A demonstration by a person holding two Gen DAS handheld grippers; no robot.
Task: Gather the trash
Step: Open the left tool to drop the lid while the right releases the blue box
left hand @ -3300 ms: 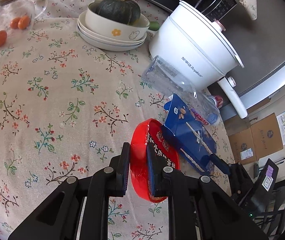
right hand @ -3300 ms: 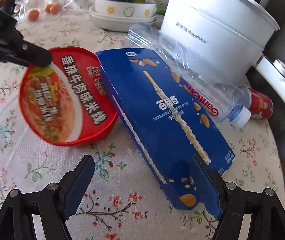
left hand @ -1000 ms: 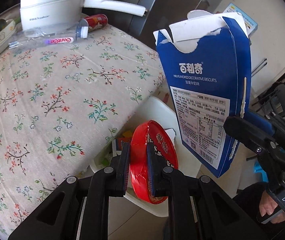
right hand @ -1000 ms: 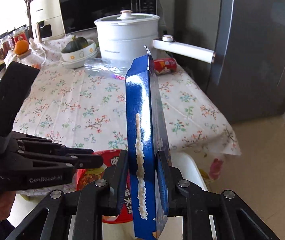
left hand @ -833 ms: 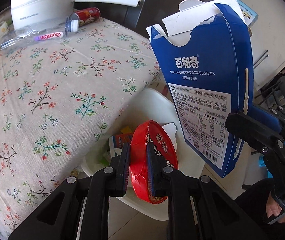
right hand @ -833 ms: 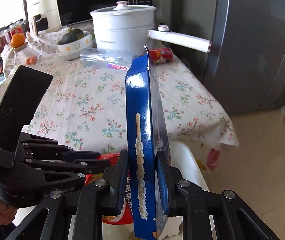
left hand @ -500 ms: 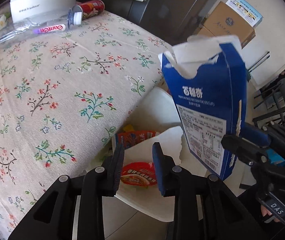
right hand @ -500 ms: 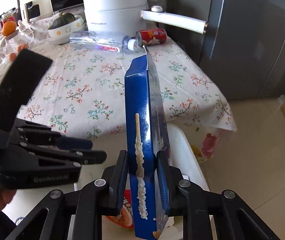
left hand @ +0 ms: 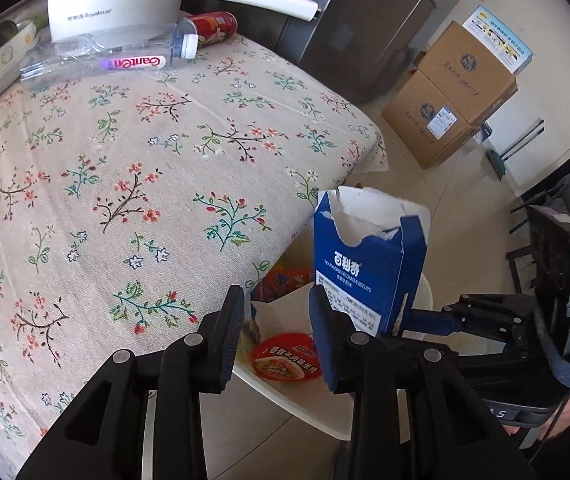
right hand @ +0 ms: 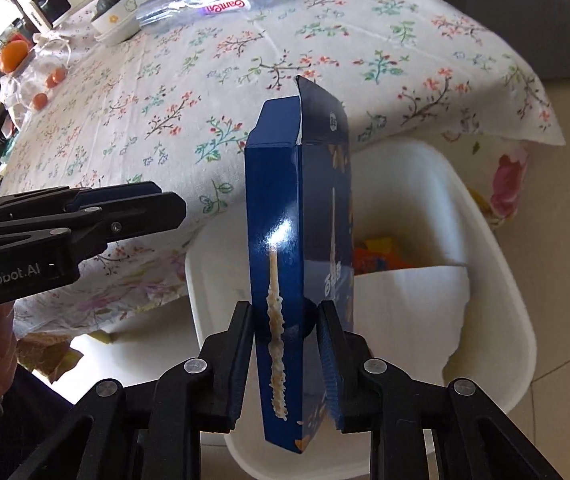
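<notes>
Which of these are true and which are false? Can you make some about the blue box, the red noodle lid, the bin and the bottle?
1. The right gripper is squeezing the blue biscuit box. True.
2. The left gripper is holding the red noodle lid. False: its fingers are open and empty, and the lid lies down in the white bin.
3. The blue biscuit box is lying flat on the table. False: it is held upright above the white bin.
4. The clear plastic bottle is lying on the flowered tablecloth. True.
5. The red can is inside the bin. False: it lies on the table beside the bottle's cap.
</notes>
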